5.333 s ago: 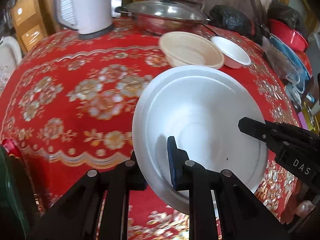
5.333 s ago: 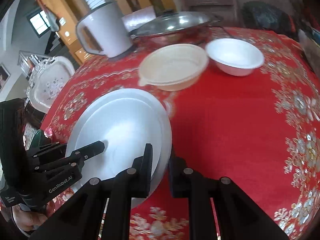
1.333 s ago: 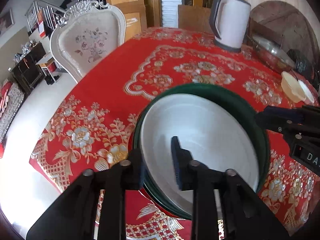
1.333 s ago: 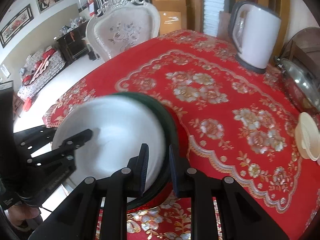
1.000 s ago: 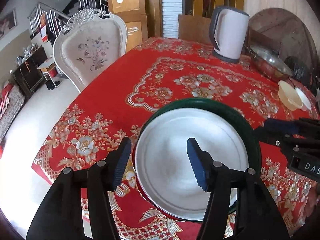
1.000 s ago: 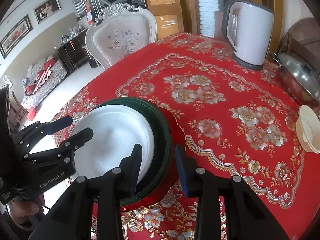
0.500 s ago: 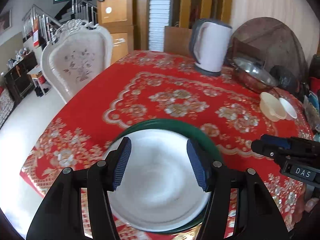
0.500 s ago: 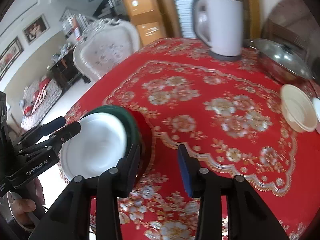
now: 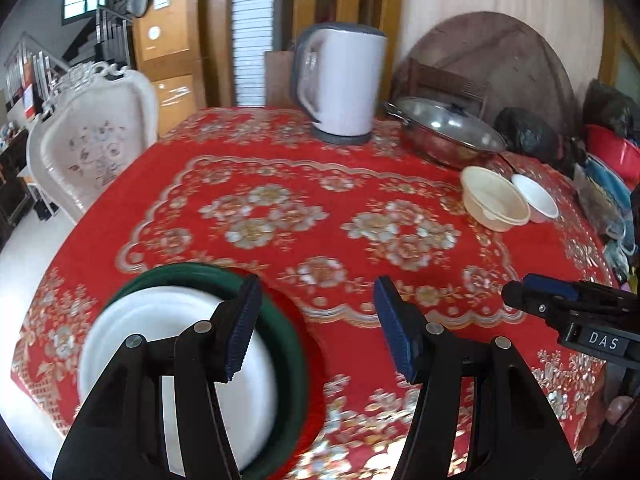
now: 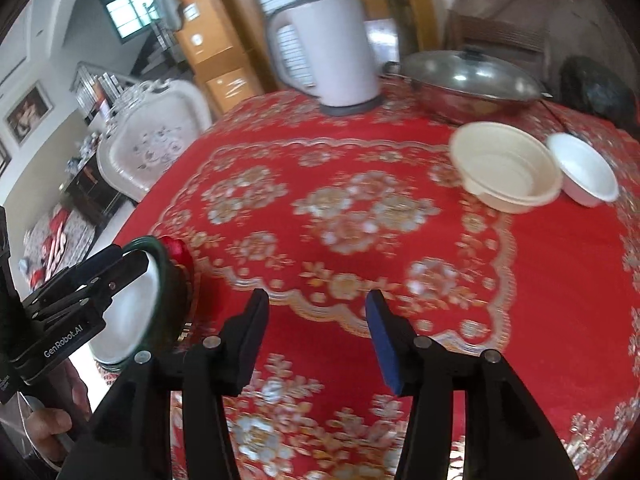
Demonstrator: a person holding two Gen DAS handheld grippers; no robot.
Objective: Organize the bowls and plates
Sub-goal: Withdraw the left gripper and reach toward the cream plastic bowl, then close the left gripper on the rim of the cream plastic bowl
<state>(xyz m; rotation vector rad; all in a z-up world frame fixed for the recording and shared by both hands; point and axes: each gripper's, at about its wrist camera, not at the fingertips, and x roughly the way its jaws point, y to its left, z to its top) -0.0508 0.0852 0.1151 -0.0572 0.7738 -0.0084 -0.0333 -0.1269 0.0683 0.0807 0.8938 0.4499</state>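
Red cloth with gold and silver flowers covered the round table (image 9: 280, 184) in both views. Nearest, at the bottom of the left wrist view, the left claw (image 9: 316, 332) stood with its blue-padded jaws apart and nothing between them but tablecloth. Just behind its left finger, at the lower left of that frame, lay the white plate (image 9: 160, 336), face up and flat, nested inside the dark green plate (image 9: 288, 344), whose rim showed around its upper and right sides; a red rim (image 9: 316, 360) showed beneath the green one. The stack sat near the table's close edge. Being round, the plates had no long axis.

At the bottom of the right wrist view the right claw (image 10: 316, 328) was opening, its jaws empty over the cloth. The same stack appeared at the far left of that frame, partly hidden by the left claw, with a person's fingers (image 10: 52, 424) below it.

Farther back, in the upper right of both frames, the cream bowl (image 10: 508, 168) stood upright, mouth up, with the smaller white bowl (image 10: 584, 176) just beside it on the right; whether they touched could not be told. Beyond them rested a lidded steel wok (image 10: 468, 80) and, left of it, a white electric kettle (image 10: 328, 52). Past the table's left edge stood a white carved chair (image 9: 92, 136).
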